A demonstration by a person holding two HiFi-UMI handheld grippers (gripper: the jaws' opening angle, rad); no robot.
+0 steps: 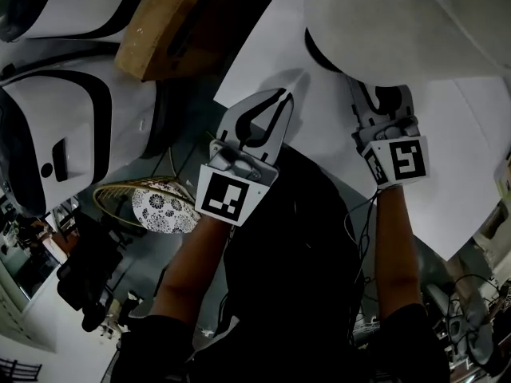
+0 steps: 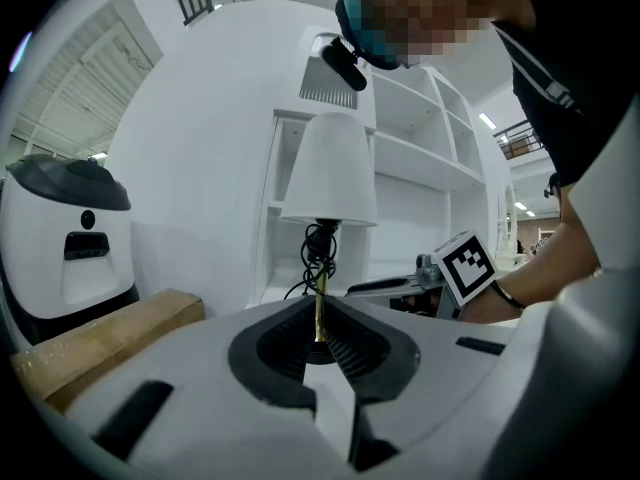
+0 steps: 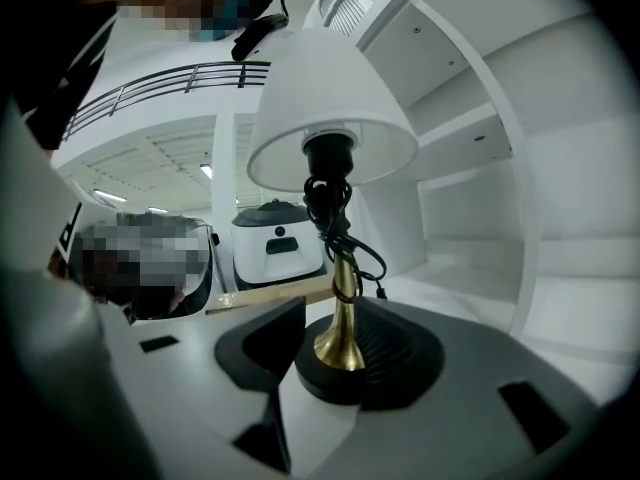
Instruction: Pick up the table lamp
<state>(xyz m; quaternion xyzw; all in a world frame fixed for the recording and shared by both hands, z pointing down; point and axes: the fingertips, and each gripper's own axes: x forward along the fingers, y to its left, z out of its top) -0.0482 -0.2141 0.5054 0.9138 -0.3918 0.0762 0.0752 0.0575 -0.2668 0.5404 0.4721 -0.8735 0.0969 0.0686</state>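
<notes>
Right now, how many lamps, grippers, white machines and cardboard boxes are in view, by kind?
Table lamp: 1
Grippers, left gripper and right gripper: 2
White machines: 2
Cardboard box: 1
Total: 6

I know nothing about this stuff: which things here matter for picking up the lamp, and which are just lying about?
Part of the job:
- lamp
- left gripper
- right gripper
- table, which the lamp stands on

Just lying about:
- brown box
- white machine
- wire basket
- shelves
</notes>
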